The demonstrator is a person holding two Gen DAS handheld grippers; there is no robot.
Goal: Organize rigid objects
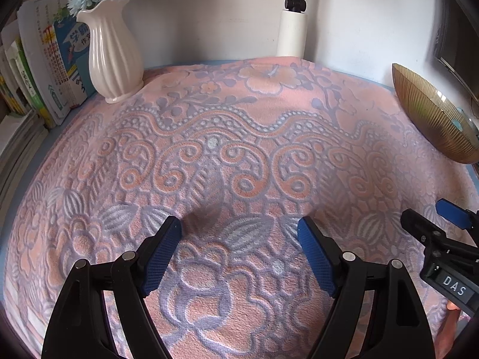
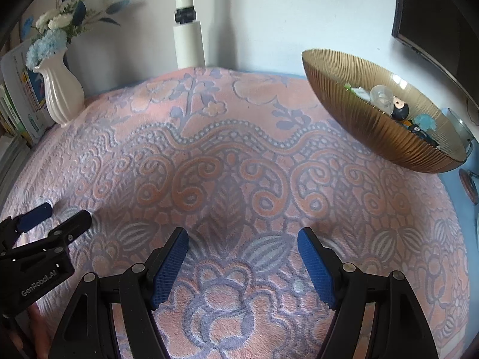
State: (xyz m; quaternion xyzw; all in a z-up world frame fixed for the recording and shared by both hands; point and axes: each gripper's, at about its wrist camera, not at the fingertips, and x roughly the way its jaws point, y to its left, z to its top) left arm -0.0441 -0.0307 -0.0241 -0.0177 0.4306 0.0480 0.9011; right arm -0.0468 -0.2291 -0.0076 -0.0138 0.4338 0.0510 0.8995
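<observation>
A ribbed amber glass bowl [image 2: 380,125] sits at the right edge of the table on the pink and purple patterned cloth [image 2: 233,155]. Inside it lie several small items, among them a clear ball [image 2: 380,95], a black round toy [image 2: 399,110] and a light blue piece [image 2: 425,123]. The same bowl [image 1: 431,113] shows at the far right of the left wrist view. My left gripper [image 1: 239,227] hangs open over bare cloth near the front. My right gripper [image 2: 242,236] is open too, nothing between its blue pads, well short of the bowl. Each gripper appears at the edge of the other's view.
A cream ribbed vase [image 1: 112,51] with blue flowers stands at the back left, beside a row of upright books [image 1: 45,68]. A white pole [image 1: 293,15] rises at the back against the wall. A dark screen edge [image 2: 434,18] is at the upper right.
</observation>
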